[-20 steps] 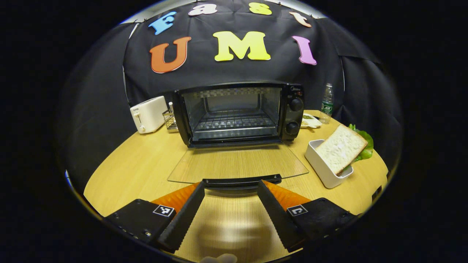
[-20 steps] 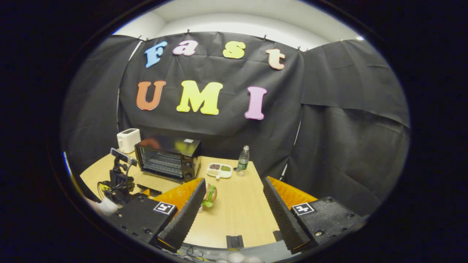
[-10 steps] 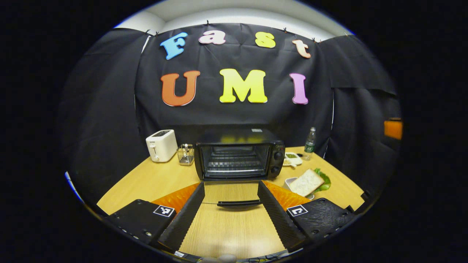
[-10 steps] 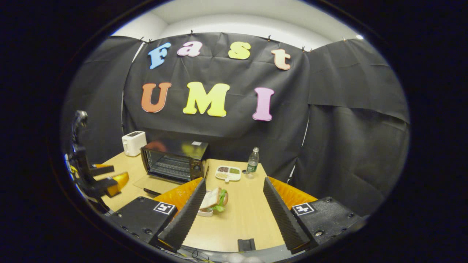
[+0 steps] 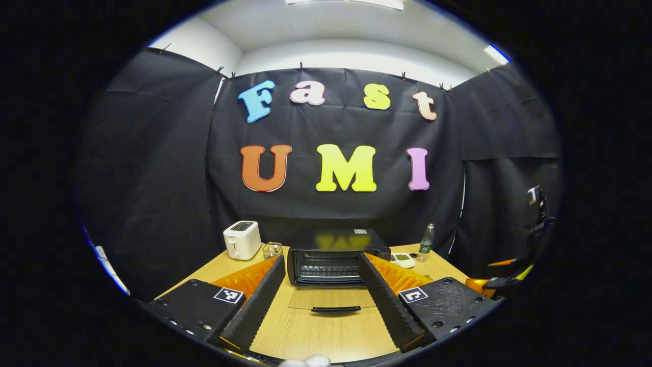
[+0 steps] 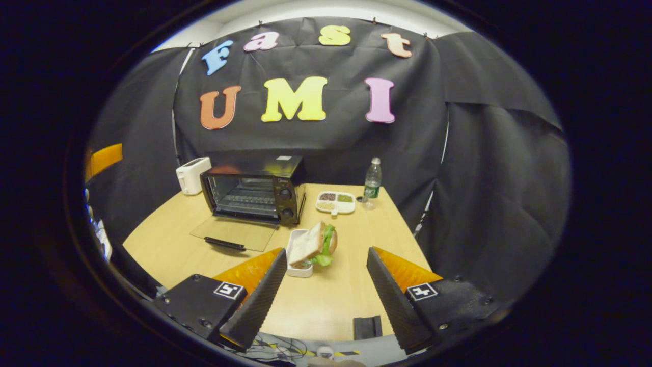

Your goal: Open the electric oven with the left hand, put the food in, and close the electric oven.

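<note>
The black electric oven [image 5: 330,257] [image 6: 254,189] stands at the back of the wooden table with its glass door [image 5: 328,299] [image 6: 233,233] folded flat down and the wire rack inside bare. A sandwich [image 6: 316,243] of white bread and green lettuce leans in a small white tray [image 6: 295,255] to the right of the door. My left gripper [image 5: 320,295] hangs open, well back from the door, holding nothing. My right gripper [image 6: 322,278] is open above the table's near edge, a short way behind the sandwich. In the left gripper view the other gripper [image 5: 514,262] shows at the far right edge.
A white toaster [image 5: 242,239] [image 6: 192,175] and a small wire holder [image 5: 272,250] stand left of the oven. A divided white dish [image 6: 335,202] and a water bottle [image 6: 372,182] [image 5: 426,239] stand right of it. A small black block [image 6: 368,326] lies on the near table edge.
My left gripper has drawn back and up from the open door's handle, so the oven looks far smaller. My right gripper has tipped down and forward towards the sandwich.
</note>
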The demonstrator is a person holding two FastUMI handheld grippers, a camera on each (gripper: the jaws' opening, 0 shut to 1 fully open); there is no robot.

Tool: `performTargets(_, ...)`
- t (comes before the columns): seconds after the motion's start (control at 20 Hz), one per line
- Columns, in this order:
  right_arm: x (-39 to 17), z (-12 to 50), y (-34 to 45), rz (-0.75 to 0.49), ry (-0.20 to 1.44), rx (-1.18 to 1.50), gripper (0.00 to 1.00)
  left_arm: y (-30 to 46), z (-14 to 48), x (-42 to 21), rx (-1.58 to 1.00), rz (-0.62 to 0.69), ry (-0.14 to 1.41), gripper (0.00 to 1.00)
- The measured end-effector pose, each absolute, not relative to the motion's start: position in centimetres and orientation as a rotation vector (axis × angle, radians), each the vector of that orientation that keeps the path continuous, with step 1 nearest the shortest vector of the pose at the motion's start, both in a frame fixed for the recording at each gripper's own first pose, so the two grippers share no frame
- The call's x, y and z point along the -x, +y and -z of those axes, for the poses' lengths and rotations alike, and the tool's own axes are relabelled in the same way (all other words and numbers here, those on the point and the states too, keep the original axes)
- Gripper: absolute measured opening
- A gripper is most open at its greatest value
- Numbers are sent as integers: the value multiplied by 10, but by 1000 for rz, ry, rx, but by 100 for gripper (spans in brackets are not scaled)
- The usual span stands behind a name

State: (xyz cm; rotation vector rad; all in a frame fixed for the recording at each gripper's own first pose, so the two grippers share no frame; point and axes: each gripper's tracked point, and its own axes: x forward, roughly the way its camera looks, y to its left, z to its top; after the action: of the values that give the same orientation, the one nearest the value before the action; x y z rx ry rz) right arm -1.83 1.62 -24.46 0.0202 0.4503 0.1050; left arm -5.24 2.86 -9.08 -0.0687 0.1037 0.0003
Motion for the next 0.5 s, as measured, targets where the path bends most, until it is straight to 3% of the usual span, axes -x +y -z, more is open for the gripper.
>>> performTargets(0.5,-77,319,20,-260,657,-169,97,-2,83,45,29,-66,142,95)
